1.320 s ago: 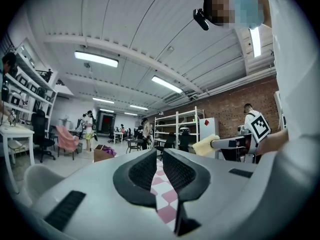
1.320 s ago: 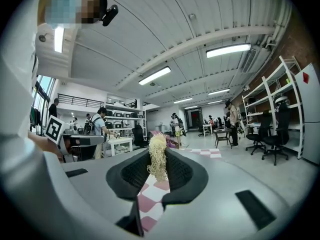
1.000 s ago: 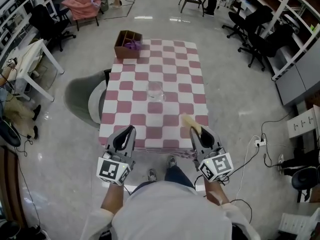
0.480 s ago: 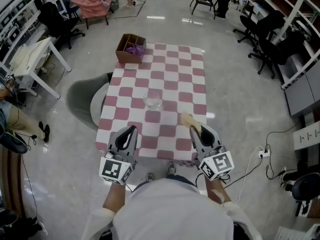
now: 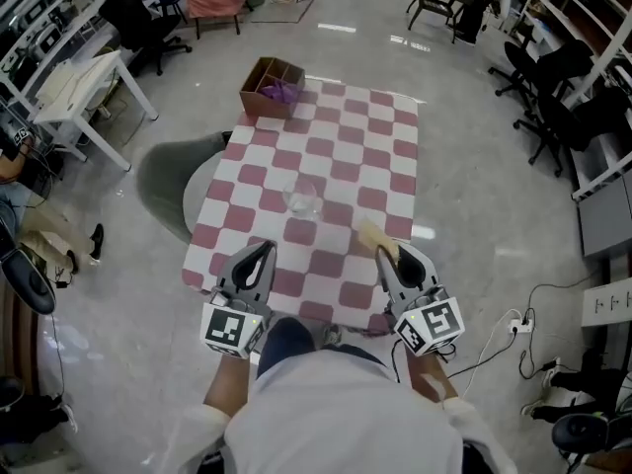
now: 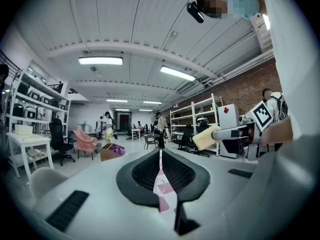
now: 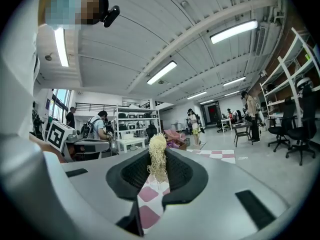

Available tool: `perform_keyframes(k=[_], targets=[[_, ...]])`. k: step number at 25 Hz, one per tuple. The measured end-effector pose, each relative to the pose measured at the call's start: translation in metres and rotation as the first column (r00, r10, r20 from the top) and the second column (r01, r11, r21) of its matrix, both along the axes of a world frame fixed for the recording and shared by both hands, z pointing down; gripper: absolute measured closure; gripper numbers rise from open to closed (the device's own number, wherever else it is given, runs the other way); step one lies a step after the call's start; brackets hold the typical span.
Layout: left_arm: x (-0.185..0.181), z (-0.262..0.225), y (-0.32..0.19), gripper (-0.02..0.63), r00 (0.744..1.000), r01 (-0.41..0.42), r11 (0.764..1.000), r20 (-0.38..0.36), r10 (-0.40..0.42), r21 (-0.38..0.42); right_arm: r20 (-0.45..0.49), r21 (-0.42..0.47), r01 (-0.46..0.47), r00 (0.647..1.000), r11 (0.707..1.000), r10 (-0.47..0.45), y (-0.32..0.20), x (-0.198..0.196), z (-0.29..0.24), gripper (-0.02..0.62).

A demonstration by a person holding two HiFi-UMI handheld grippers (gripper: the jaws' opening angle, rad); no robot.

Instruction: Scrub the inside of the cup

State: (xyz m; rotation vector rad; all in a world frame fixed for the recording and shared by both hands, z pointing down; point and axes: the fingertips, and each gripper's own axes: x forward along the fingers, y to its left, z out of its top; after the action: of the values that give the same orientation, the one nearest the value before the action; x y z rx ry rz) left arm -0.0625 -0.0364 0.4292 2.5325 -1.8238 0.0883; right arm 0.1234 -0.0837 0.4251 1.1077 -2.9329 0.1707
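Observation:
A clear glass cup [image 5: 302, 197] stands upright near the middle of the red-and-white checked table [image 5: 341, 156]. My left gripper [image 5: 261, 252] hangs over the table's near edge, shut with nothing between its jaws [image 6: 160, 156]. To the right, my right gripper [image 5: 387, 252] is shut on a yellow scrub sponge [image 5: 374, 235], which sticks out past the fingertips. The sponge's fibrous edge [image 7: 157, 160] fills the jaw gap in the right gripper view, and the left gripper view shows the sponge [image 6: 207, 136] from the side. Both grippers are short of the cup and point level toward it.
A cardboard box [image 5: 274, 88] with something purple inside sits at the table's far left corner. A grey chair [image 5: 168, 178] stands against the table's left side. A white table [image 5: 87, 78] is further left, black office chairs [image 5: 558, 97] to the right, and cables [image 5: 494, 334] lie on the floor.
Both grippers have come forward from short of the table to over its near edge. The cup now lies closer to them. The sponge stays in the right gripper.

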Motion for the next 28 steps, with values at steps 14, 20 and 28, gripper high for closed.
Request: perform_keyframes(k=[14,20,28], targets=[[-0.012,-0.009,-0.051,0.572,0.994,-0.105,0.994,0.007,0.105,0.024,0.014,-0.025,-0.039,0.999,0.999,0.039,-0.035,-0.03,-0.003,0.509],[-0.025,-0.015,-0.072,0.572,0.989,-0.141,0.99,0.052,0.139,0.026,0.01,-0.024,-0.059,0.998,0.998,0.059,-0.044,-0.046,-0.001,0.508],[-0.031,-0.008,-0.093,0.572,0.982,-0.188,0.982,0.036,0.187,0.022,-0.011,-0.035,-0.086,0.996,0.996,0.085,-0.051,-0.057,0.006,0.508]])
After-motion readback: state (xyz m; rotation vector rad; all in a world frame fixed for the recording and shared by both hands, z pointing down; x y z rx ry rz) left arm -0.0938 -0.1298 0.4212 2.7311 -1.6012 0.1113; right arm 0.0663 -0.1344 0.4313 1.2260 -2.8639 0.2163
